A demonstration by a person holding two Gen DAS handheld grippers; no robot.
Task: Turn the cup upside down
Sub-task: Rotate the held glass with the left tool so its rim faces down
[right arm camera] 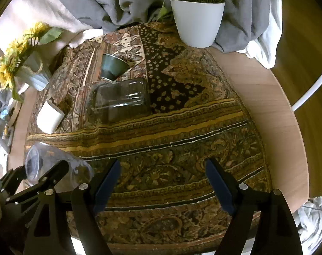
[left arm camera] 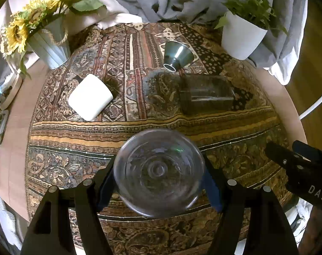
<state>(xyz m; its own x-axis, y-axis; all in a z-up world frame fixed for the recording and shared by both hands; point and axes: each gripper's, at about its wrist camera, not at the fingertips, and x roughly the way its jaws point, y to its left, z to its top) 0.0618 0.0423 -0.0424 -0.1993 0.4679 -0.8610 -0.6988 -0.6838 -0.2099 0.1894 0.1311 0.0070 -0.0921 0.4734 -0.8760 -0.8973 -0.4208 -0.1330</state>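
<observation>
Left tool: closed on the clear cup, blue pads against both its sides; cup held off the cloth, its base facing the camera.
Cup, right view: clear cup tipped on its side in the left tool, over the cloth's left edge.
Right tool: spread wide, holding nothing, over bare cloth.
Open room: patterned cloth in front of both tools, up to the yellow stripes.
Farther back: white cup, glass jar on its side, green cone.
Desk edges: bare wood strip right of the cloth; white pot and sunflowers at the back corners.
</observation>
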